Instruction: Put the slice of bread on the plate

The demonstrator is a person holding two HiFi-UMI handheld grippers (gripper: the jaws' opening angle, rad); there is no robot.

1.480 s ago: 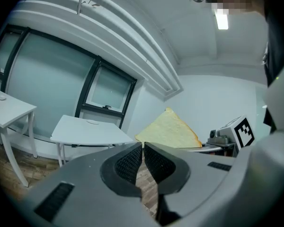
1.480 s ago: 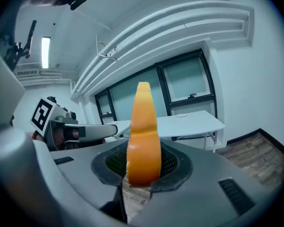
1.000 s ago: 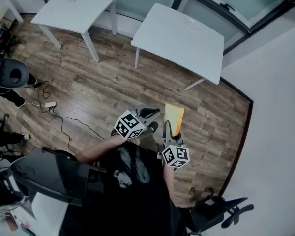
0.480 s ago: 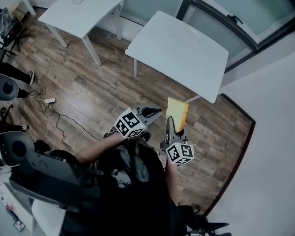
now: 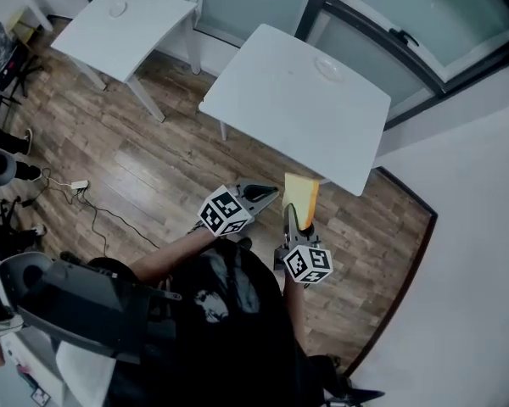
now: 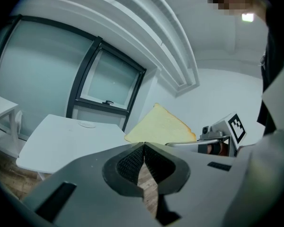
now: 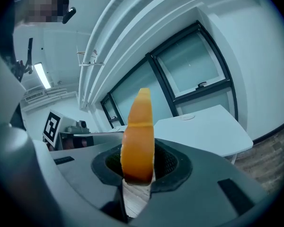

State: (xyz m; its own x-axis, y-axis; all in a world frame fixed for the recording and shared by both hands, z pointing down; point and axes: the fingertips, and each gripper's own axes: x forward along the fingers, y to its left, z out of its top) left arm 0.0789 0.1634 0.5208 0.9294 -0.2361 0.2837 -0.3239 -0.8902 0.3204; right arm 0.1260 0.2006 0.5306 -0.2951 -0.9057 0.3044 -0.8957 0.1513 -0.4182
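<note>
One bread slice (image 5: 302, 193) | pinched upright in right tongs (image 5: 295, 220) | left tongs (image 5: 267, 196) closed, empty, just beside

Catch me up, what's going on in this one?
A person has a gripper in each hand. The right gripper is shut on the slice of bread, holding it upright out in front, over the wood floor just short of the white table. The left gripper is shut and empty beside it. A plate sits toward the far side of that table; the bread isn't on it yet.
</note>
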